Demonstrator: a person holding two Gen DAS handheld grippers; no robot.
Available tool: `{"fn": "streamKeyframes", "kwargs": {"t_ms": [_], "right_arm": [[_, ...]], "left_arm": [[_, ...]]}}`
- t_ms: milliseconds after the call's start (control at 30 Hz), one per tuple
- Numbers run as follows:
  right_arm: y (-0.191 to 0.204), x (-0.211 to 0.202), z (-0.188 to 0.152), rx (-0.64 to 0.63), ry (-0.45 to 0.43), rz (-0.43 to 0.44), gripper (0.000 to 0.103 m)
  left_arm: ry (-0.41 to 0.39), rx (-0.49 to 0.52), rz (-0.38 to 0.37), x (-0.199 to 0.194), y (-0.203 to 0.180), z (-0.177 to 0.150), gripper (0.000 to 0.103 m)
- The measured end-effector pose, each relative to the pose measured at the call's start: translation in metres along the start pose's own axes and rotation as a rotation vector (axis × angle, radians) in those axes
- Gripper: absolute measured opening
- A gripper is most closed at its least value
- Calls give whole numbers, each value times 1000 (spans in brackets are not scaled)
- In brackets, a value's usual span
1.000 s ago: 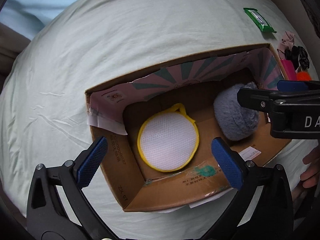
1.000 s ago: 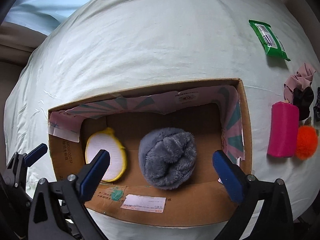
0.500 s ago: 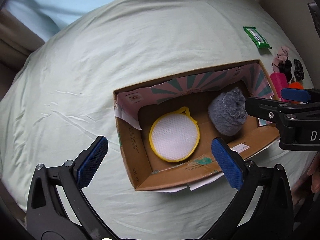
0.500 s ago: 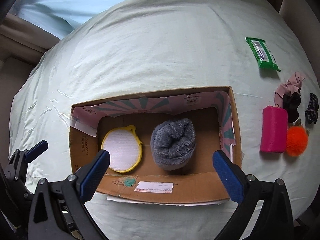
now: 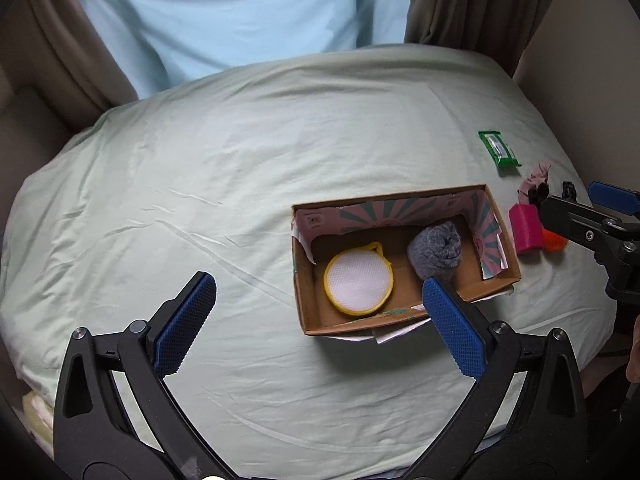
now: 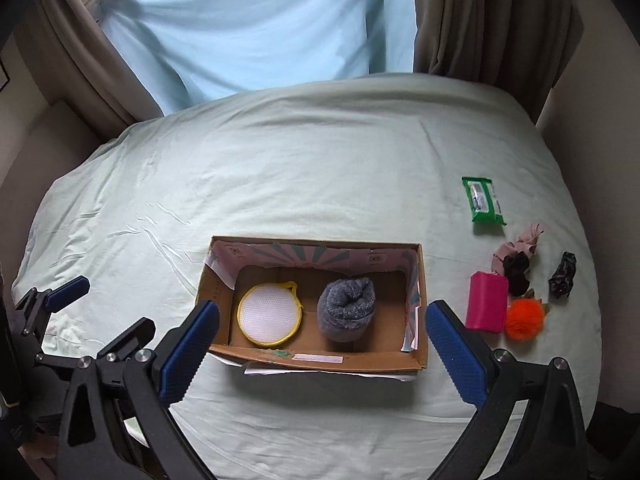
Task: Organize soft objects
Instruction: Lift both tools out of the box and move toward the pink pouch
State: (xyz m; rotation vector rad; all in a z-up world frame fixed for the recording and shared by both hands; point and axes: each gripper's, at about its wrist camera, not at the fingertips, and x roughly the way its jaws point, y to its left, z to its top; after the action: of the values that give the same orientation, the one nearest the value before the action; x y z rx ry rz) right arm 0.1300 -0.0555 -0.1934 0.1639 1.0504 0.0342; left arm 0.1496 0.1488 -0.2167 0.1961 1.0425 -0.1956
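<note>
Both tools, left [image 5: 318, 312] and right [image 6: 322, 346], wide, empty; box [image 6: 320, 362] holds two items; six outside.

An open cardboard box [image 6: 320, 362] is placed on the bed. Inside it, a round white pad [image 6: 269, 314] with yellow rim is laid flat at the left, and a rolled grey fluffy sock [image 6: 346, 308] is set beside it, apart from it.
</note>
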Motion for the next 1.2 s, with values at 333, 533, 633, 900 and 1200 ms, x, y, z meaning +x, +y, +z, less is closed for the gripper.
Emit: {"fn": "streamKeyframes", "kwargs": {"t_ms": [333, 533, 633, 900, 1200], "right_arm": [[-7, -95, -17, -11, -233, -72, 102], [-28, -136, -32, -13, -336, -111, 102], [-50, -151, -41, 11, -360, -109, 102], [-119, -170, -59, 64, -384, -108, 102], [-220, -155, -69, 132, -328, -121, 102]], "left_arm": [[-172, -116, 24, -94, 24, -5, 103], [-245, -164, 29, -134, 16, -12, 103], [-265, -188, 28, -146, 2, -13, 103], [-298, -189, 19, -162, -69, -4, 103], [-222, -141, -38, -121, -179, 21, 103]]}}
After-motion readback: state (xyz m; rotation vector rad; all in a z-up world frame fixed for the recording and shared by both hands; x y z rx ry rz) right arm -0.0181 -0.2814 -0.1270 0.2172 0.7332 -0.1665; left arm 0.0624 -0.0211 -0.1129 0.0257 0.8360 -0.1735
